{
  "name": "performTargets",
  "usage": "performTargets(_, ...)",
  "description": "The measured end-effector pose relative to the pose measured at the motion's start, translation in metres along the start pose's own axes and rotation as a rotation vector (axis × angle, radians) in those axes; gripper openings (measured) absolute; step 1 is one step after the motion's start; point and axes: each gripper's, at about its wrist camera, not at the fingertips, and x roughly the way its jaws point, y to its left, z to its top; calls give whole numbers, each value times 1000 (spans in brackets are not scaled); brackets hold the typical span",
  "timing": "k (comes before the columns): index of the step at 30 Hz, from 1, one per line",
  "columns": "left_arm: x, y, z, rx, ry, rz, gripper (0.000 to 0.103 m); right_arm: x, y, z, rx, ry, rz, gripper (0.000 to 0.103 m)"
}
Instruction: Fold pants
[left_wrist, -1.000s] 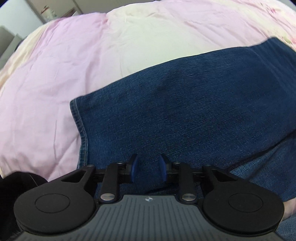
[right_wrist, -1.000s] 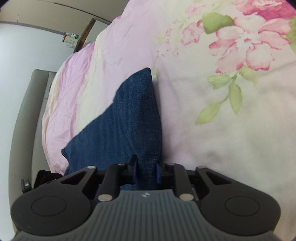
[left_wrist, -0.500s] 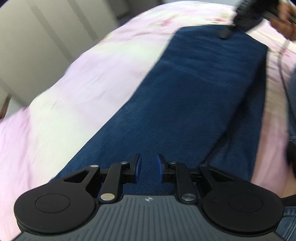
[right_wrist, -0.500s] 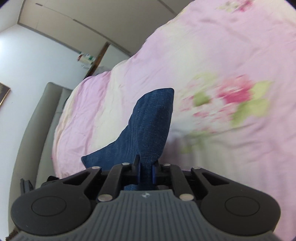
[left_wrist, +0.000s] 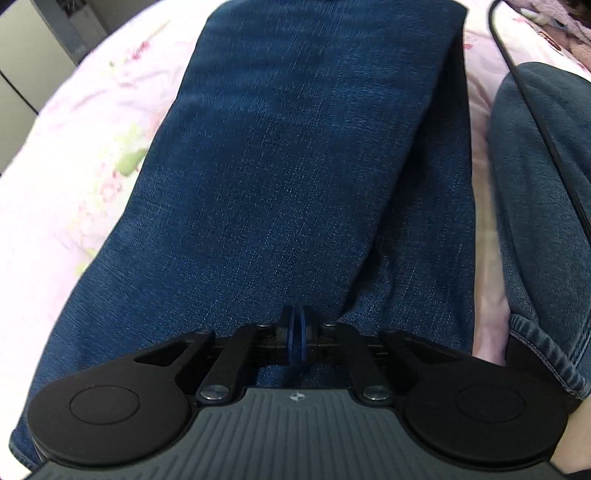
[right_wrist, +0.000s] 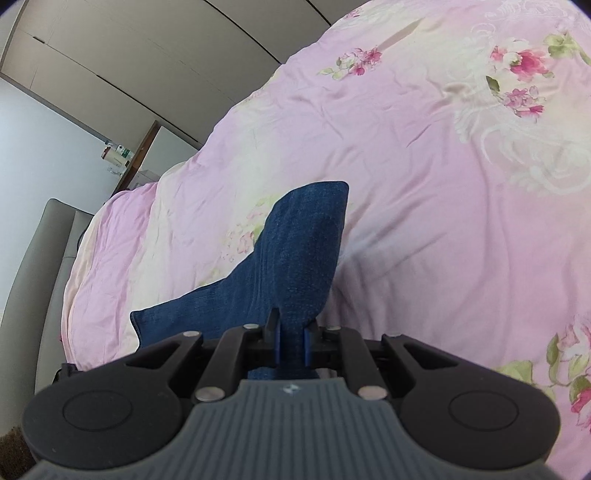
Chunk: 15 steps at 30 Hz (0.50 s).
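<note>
Dark blue denim pants lie lengthwise on a pink floral bedspread, one layer folded over another. My left gripper points steeply down just above the cloth. Its jaws are closing, the blue pads meet, and I see no fold of denim between them. In the right wrist view, my right gripper is shut on a bunched part of the pants. That part is lifted off the bedspread and drapes away toward the left.
A person's leg in blue jeans lies along the right of the left wrist view, with a black cable crossing it. A grey padded headboard and pale wardrobe doors stand beyond the bed.
My left gripper swept across the pants, rolled, and closed its pads from a clear gap. My right gripper rose and drew back with the denim still pinched, so more of the bed shows.
</note>
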Motion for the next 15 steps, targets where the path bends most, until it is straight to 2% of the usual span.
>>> performTargets(4, -15, 25, 15, -23, -2, -34, 11, 3, 15, 2, -50, 6, -22, 6)
performTargets(9, -15, 80, 35, -68, -10, 77, 11, 3, 29, 8, -63, 23, -46, 7)
performTargets(15, 25, 124, 53, -44, 54, 140, 8, 3, 46, 14, -108, 37, -68, 7)
